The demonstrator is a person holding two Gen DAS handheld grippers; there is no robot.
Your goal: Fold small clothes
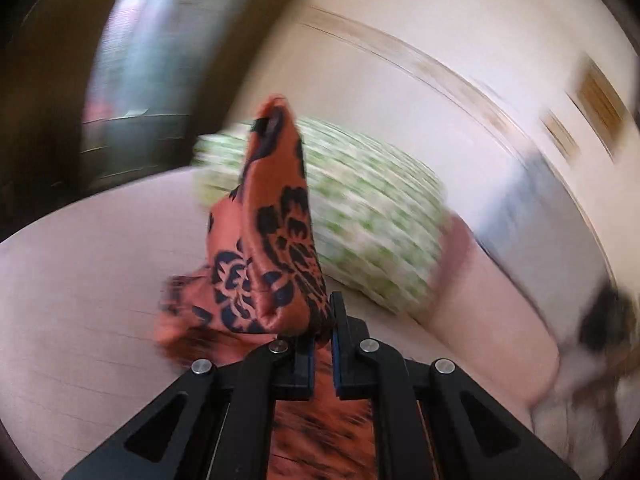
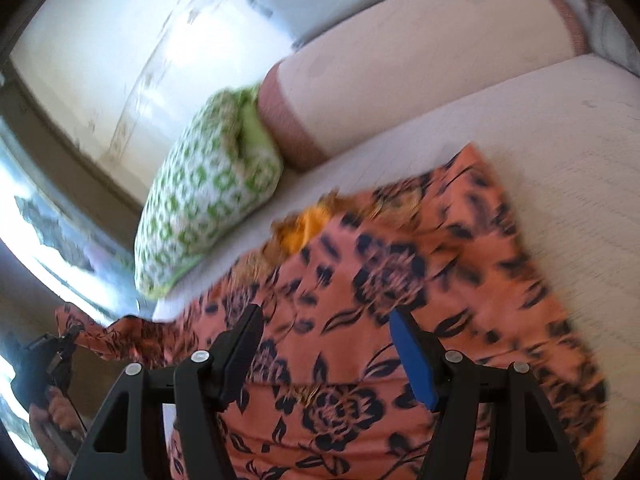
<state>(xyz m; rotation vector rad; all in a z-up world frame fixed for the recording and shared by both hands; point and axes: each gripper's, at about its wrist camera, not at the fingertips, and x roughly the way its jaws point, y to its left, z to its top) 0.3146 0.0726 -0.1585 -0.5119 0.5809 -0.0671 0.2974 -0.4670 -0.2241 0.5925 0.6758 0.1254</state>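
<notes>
At far left, the left tool [image 2: 70,334] is clamped on a corner of the orange floral garment [image 2: 400,288], pulling it off the sofa seat [image 2: 560,160]. The right tool [image 2: 326,342] hovers over the spread cloth, jaws apart, gripping nothing.

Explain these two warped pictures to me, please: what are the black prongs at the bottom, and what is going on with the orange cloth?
Each picture comes from a fisheye camera on hand-held tongs, one per hand, looking along their two fingers. In the left view, the left tongs are shut on a corner of the orange flowered garment, lifting it. In the right view, the right tongs stand open above the same garment, holding nothing; it is spread on a pale sofa seat. A green patterned cushion leans at the back. The person's hand holding the left tongs shows at the lower left.
</notes>
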